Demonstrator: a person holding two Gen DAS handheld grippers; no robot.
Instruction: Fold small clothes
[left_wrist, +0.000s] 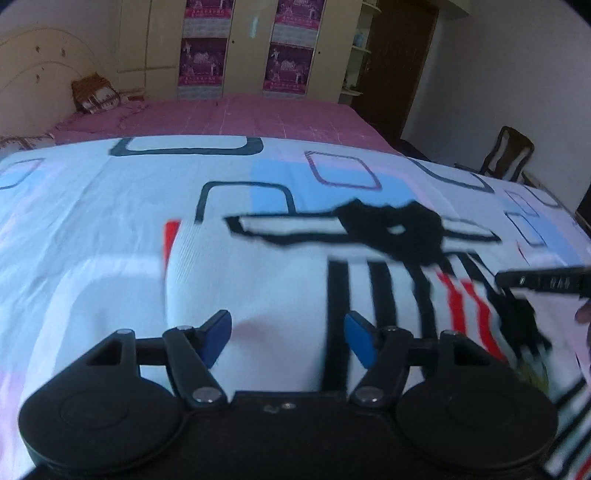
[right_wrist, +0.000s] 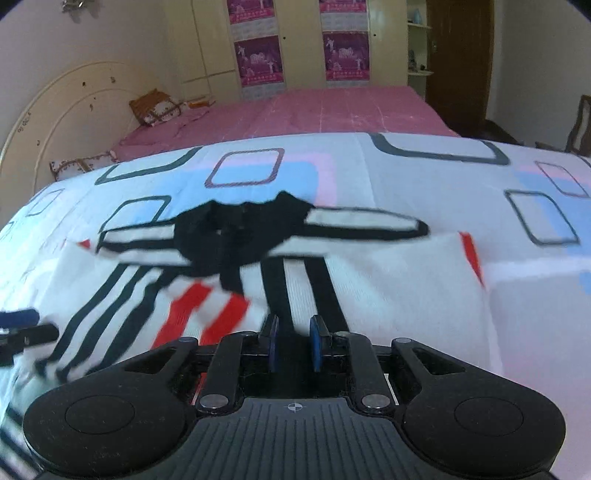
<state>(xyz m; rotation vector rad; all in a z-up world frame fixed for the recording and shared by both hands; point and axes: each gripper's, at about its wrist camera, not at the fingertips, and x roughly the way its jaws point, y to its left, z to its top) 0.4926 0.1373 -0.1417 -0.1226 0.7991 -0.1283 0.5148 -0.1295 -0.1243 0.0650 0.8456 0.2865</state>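
Looking through the left wrist camera, the small white top (left_wrist: 258, 280) with black and red stripes lies spread on the patterned sheet (left_wrist: 92, 221) of the bed, its black collar (left_wrist: 391, 229) toward the far side. It looks like thin ribbed knit: light, limp and likely to drag or bunch, so a hem or side edge is probably the best place to pinch. The left gripper (left_wrist: 288, 338) hovers over the near white part with its blue pads wide apart and nothing between them. The other tool shows blurred at the right edge.

In the right wrist view, the same top (right_wrist: 388, 280) fills the middle, collar (right_wrist: 236, 232) far, stripes running toward the camera. The right gripper (right_wrist: 293, 345) has its pads drawn close with a narrow gap. Cloth lies right at them, but whether a fold is pinched I cannot tell.
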